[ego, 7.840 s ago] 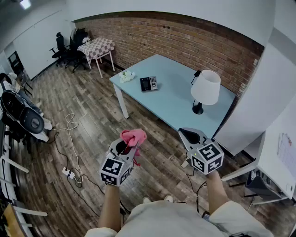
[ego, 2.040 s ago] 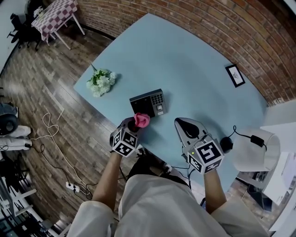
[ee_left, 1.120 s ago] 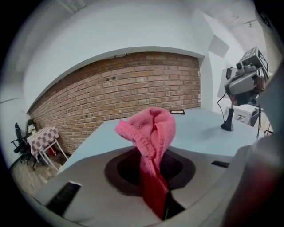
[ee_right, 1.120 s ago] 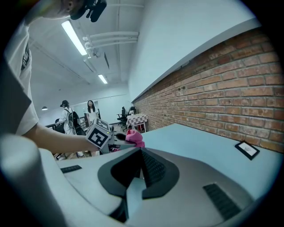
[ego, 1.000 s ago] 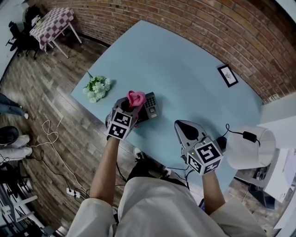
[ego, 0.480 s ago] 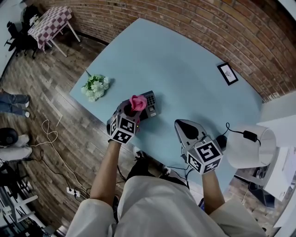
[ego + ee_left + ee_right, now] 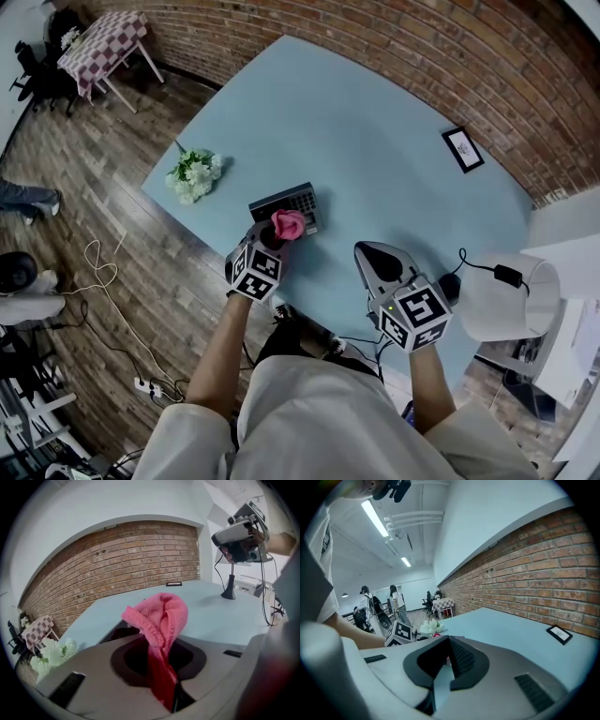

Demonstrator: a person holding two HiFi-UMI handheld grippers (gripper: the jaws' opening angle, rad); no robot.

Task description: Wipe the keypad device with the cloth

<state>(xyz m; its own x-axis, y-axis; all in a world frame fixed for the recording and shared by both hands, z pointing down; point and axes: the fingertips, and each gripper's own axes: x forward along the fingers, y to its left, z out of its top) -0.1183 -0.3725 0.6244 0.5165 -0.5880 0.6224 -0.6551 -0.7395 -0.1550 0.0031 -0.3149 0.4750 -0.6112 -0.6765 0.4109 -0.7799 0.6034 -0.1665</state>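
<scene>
Head view: your left gripper (image 7: pixel 275 236) holds the cloth (image 7: pixel 288 224) at the keypad (image 7: pixel 291 200) near the table's (image 7: pixel 394 159) left edge, ready to wipe.
Left gripper view: the jaws pinch the cloth.
Right gripper view: your right gripper (image 7: pixel 449 660) is closed, empty and held aside.

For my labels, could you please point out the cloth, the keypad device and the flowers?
cloth (image 7: pixel 288 224), head view, bunched top.
keypad device (image 7: pixel 303 200), head view, key grid.
flowers (image 7: pixel 194 175), head view, white blooms.
</scene>
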